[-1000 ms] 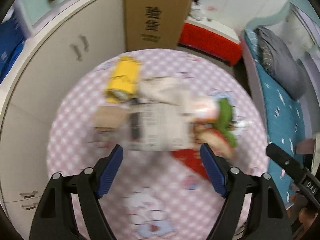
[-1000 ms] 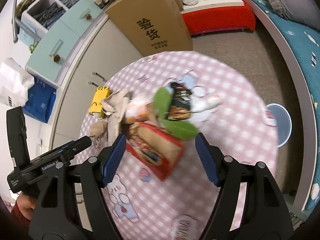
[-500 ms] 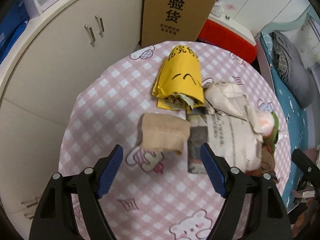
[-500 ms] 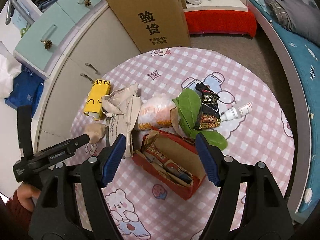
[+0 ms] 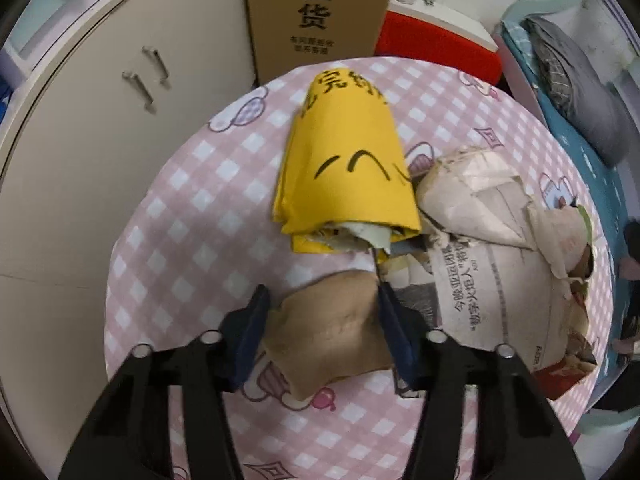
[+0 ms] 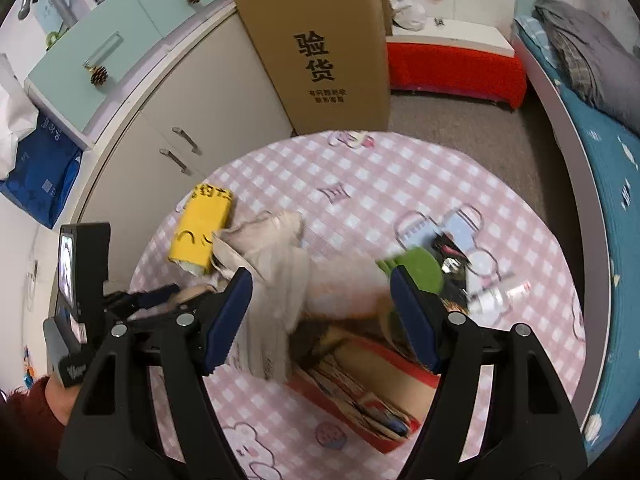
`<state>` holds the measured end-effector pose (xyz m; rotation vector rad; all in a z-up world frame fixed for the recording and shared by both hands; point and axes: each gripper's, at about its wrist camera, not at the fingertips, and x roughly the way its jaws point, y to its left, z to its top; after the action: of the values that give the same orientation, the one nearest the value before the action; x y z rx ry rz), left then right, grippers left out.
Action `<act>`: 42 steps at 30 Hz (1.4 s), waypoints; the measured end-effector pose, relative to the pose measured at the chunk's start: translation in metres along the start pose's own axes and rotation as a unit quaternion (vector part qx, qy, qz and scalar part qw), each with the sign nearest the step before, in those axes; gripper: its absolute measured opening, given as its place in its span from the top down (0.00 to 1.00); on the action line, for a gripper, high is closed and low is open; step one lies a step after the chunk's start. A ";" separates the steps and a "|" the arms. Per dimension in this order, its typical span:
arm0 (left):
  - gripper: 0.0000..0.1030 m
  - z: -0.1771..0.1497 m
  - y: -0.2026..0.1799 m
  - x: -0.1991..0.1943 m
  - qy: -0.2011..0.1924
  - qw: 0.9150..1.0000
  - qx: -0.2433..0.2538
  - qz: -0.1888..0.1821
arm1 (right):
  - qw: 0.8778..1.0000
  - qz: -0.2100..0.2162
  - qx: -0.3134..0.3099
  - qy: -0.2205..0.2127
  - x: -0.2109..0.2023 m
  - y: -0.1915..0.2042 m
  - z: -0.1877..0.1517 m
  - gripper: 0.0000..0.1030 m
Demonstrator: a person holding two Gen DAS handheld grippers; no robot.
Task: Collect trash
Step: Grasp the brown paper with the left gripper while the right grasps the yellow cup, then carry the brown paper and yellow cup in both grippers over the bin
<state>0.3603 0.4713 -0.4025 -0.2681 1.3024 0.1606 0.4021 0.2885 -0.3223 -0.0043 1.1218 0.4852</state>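
While the left gripper point(image 5: 322, 312) closes, the brown crumpled paper wad point(image 5: 332, 336) sits between its blue pads, and both pads look to be at the wad's flanks; I can't tell for sure whether they're pressing yet. The wad lies on the near-left part of the pink checked tablecloth point(image 5: 192, 208), just near of the yellow folded wrapper point(image 5: 348, 164) and touching the newspaper point(image 5: 480, 292) on its right.

Tips for this grab, as I read it:
- Finish the squeeze before lifting; the wad looks soft and will likely compress, so a half-closed grip may slip.
- The right pad sits right at the newspaper edge. Watch that it doesn't pinch that sheet too, or the whole pile drags along.
- Lift straight up and clear of the yellow wrapper's torn near edge.

The right gripper point(image 6: 320, 312) stands wide with nothing held, hovering above the middle of the pile: crumpled beige paper point(image 6: 276, 248), a green leaf-like piece point(image 6: 416, 268), and the red carton point(image 6: 360, 408) nearer to the camera. That view is motion-blurred, so small items on the far right are hard to name. Where the trash goes isn't visible; the tall cardboard box point(image 6: 320, 52) beyond the table is only a guess.
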 end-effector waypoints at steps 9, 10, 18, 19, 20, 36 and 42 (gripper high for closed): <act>0.75 0.000 0.048 -0.051 -0.064 0.994 -0.081 -0.030 | 0.997 0.060 -0.047 0.010 0.042 0.067 0.033 0.31; 0.75 0.002 0.056 -0.057 -0.073 0.993 -0.092 -0.028 | 0.997 0.062 -0.051 0.013 0.048 0.074 0.035 0.31; 0.75 0.019 0.090 -0.073 -0.102 0.985 -0.142 0.005 | 0.989 0.067 -0.089 0.095 0.120 0.121 0.040 0.29; 0.75 0.019 0.090 -0.074 -0.103 0.984 -0.144 0.003 | 0.988 0.061 -0.093 0.107 0.128 0.122 0.037 0.39; 0.75 0.021 0.089 -0.074 -0.103 0.984 -0.145 0.001 | 0.987 0.057 -0.098 0.117 0.132 0.121 0.035 0.48; 0.75 0.032 -0.015 -0.139 -0.162 0.983 -0.084 -0.022 | 0.989 0.137 -0.041 0.021 0.015 0.043 0.054 0.73; 0.75 0.039 -0.095 -0.167 -0.187 0.981 -0.045 -0.035 | 0.990 0.142 0.004 -0.019 -0.047 -0.038 0.057 0.73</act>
<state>0.3786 0.3971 -0.2223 -0.3431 0.9119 0.2011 0.4491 0.2505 -0.2655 0.1728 1.0912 0.7324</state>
